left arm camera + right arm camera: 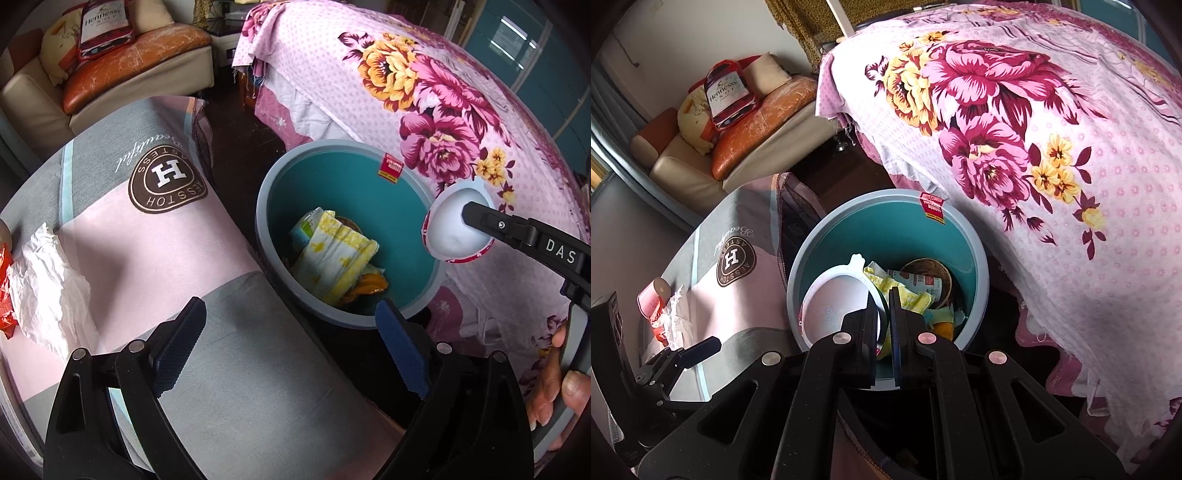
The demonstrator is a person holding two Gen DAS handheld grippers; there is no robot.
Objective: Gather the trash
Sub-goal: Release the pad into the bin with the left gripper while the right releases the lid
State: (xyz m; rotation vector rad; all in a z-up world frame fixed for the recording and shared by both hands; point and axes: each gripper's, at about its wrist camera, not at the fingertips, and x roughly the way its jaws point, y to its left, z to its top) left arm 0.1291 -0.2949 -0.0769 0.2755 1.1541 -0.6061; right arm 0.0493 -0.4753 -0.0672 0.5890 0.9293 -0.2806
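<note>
Right wrist view: right gripper [884,314] clamped on rim of white plastic lid [836,299], held above open bin [979,254]. Lid light, thin, flexible, slick; edge pinch suits. Left gripper [291,343] jaws apart, empty, beside bin. Crumpled white paper [55,280] left of bin.

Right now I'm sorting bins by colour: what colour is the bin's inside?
Teal inside the bin, with a grey rim; clearest in the left wrist view.
</note>
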